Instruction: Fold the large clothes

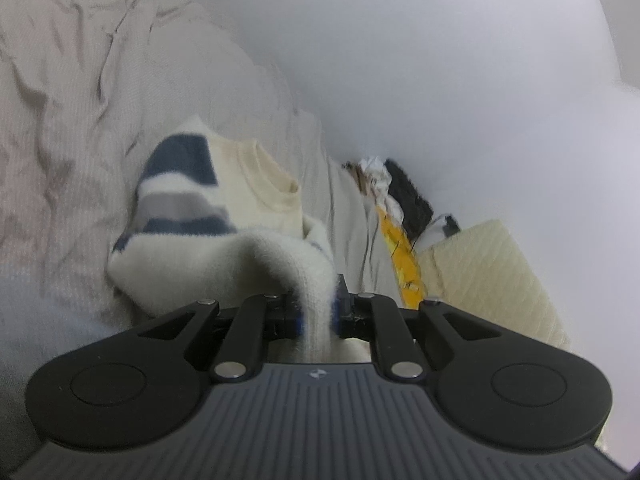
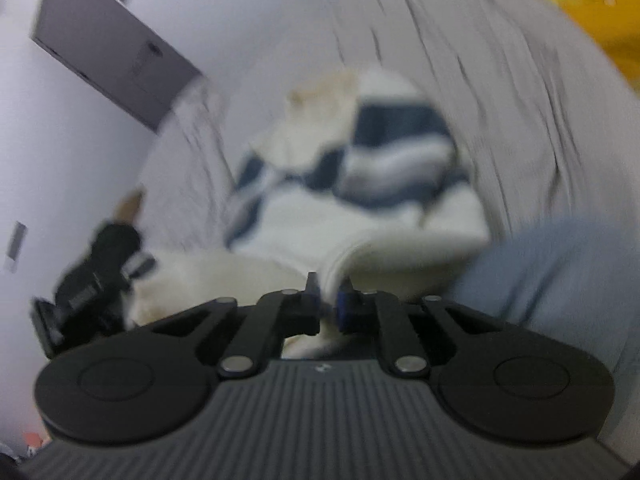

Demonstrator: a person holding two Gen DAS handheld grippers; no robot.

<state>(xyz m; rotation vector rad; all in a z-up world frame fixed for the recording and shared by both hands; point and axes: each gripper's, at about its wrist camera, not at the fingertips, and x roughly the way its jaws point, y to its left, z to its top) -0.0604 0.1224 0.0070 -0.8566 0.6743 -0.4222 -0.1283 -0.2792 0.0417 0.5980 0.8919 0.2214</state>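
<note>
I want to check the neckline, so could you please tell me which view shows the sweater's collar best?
The left wrist view: the striped sweater's cream collar is sharp and unobstructed. The right wrist view shows it only as a motion-blurred pale patch.

From the left wrist, the striped sweater (image 1: 188, 216) heaps up from 10 to 12 o'clock on the wrinkled grey sheet (image 1: 68, 128), blocking a low pass there. At 1 to 2 o'clock, crumpled paper (image 1: 374, 176), a yellow strip (image 1: 402, 256), a black object (image 1: 412, 196) and a quilted cream cushion (image 1: 488, 272) crowd the wall edge. Bare sheet lies open at 9 o'clock. From the right wrist, a dark device (image 2: 100, 272) stands at 9 o'clock and blue cloth (image 2: 560, 276) at 3.
</note>
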